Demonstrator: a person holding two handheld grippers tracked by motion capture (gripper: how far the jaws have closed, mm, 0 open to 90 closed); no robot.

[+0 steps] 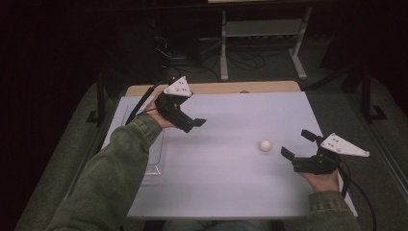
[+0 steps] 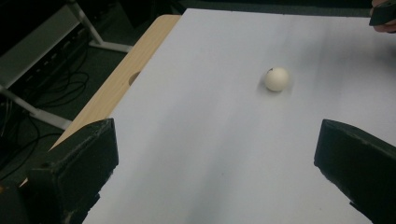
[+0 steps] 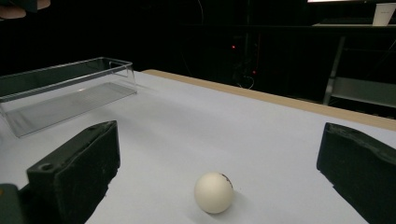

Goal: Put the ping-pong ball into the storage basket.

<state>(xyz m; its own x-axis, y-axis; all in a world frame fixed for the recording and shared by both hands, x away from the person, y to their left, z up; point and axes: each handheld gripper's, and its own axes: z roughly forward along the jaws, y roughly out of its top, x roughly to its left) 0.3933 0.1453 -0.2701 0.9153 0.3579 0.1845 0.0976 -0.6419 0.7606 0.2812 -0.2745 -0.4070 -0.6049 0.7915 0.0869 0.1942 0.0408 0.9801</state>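
Ball (image 3: 213,192) low centre: light, smooth, likely to roll. My right gripper (image 1: 297,144) gapes empty; I'd pinch its middle.

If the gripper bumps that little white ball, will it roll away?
Probably yes. The white ball is round and sits loose on the smooth, flat table, with nothing touching it, so a nudge would likely send it rolling. It looks small and like a ping-pong ball, so probably light. The right gripper is open beside it; its hard fingers could squirt it out.

Left gripper (image 1: 196,122) raised, jaws wide, right gripper (image 1: 297,144) low, jaws apart
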